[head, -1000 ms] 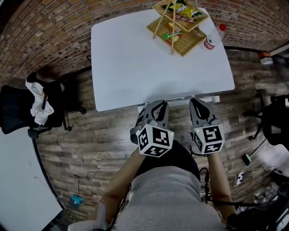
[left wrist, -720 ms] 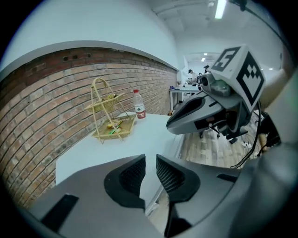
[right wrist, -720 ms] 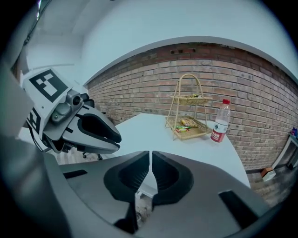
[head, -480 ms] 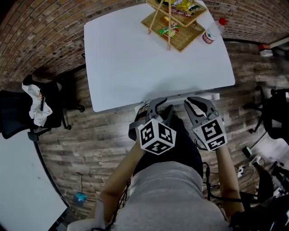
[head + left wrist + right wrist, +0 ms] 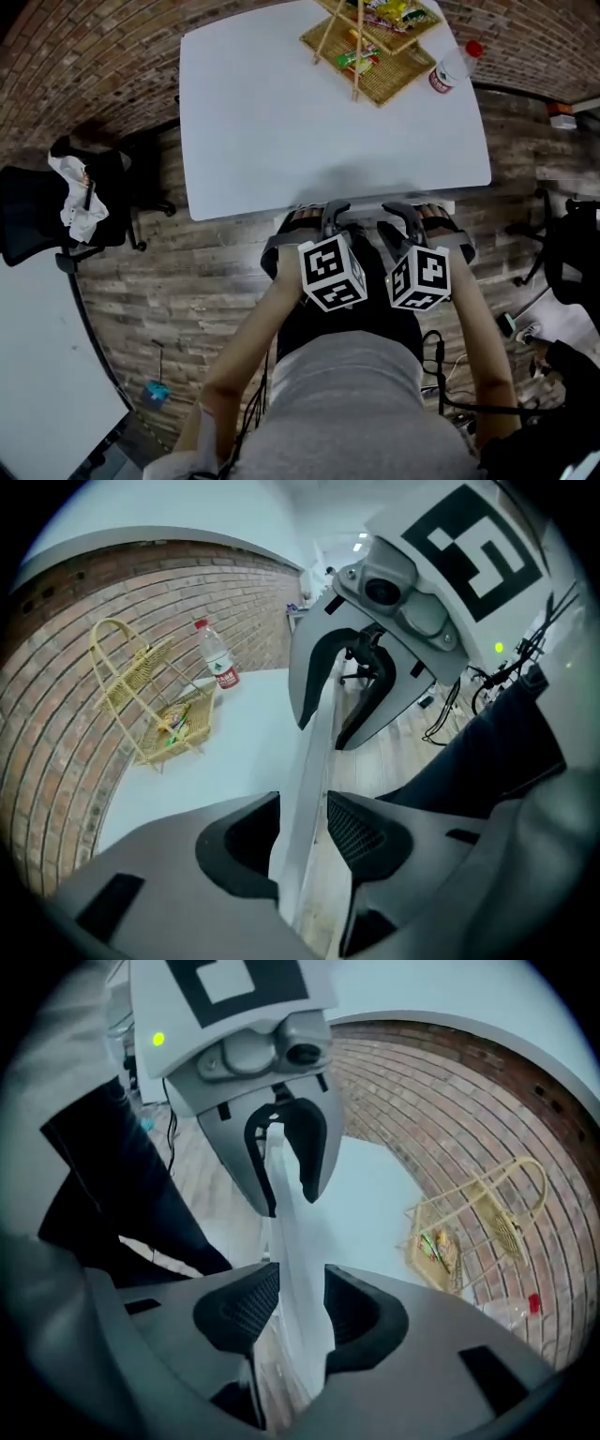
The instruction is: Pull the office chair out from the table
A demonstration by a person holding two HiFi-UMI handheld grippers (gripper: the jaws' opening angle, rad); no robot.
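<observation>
Head view, office chair (image 5: 30,225) far left, fingers (image 5: 239,846) straddling table edge (image 5: 305,799)

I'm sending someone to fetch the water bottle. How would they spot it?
Start at the white table by the brick wall. Near its far right corner in the head view, just right of the woven snack rack, stands the bottle. It is the only clear plastic thing there, with a red cap and red-and-white label.

table (image 5: 281,112): white, rectangular | office chair (image 5: 33,220): black, left, apart
</observation>
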